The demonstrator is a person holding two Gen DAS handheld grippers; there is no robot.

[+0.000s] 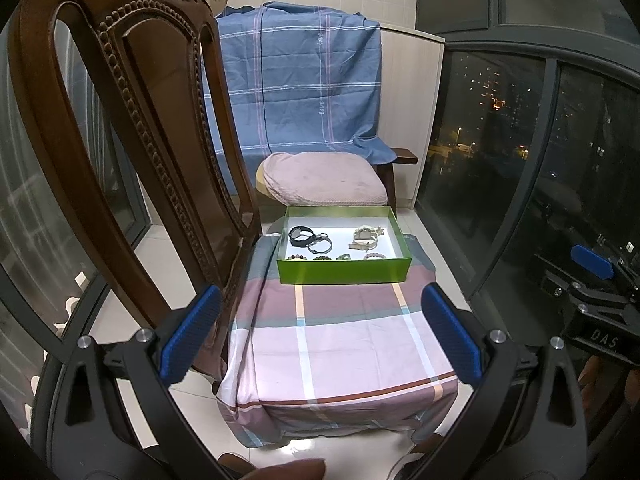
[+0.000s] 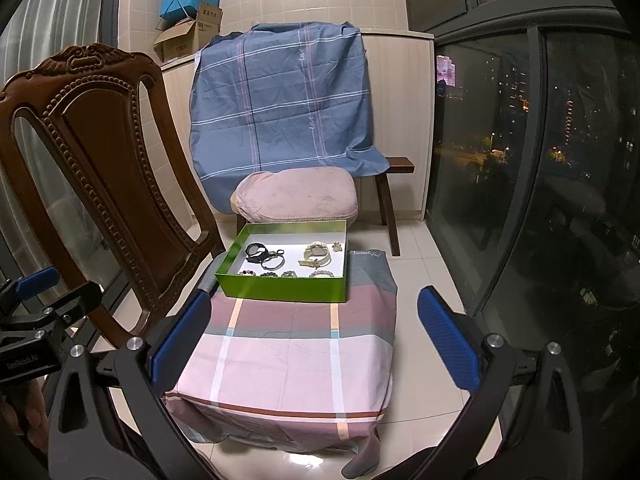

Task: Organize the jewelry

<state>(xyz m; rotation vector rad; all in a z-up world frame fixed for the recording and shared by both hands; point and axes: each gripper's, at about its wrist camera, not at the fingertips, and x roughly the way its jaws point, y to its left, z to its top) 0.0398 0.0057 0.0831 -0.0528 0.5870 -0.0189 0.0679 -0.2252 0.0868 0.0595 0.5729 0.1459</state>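
Note:
A green box (image 1: pixel 344 273) (image 2: pixel 280 289) with a white floor sits at the far end of a low stand covered by a pink plaid cloth (image 1: pixel 340 344) (image 2: pixel 288 360). Inside lie a black watch (image 1: pixel 301 236) (image 2: pixel 256 252), a cream watch (image 1: pixel 365 236) (image 2: pixel 318 254), metal bangles (image 1: pixel 320 246) (image 2: pixel 274 262) and several bead bracelets (image 1: pixel 376 256) (image 2: pixel 321 274) along the front wall. My left gripper (image 1: pixel 320 332) and right gripper (image 2: pixel 314 338) both hang open over the cloth's near half, well short of the box, with nothing between their blue pads.
A carved wooden chair (image 1: pixel 132 152) (image 2: pixel 104 184) stands close on the left. Behind the box are a pink cushion (image 1: pixel 324 178) (image 2: pixel 296 196), a blue cloth draped over a bench (image 1: pixel 296 80) (image 2: pixel 280 100), and a dark glass window (image 2: pixel 540 160) on the right. Cardboard boxes (image 2: pixel 192 32) sit up high.

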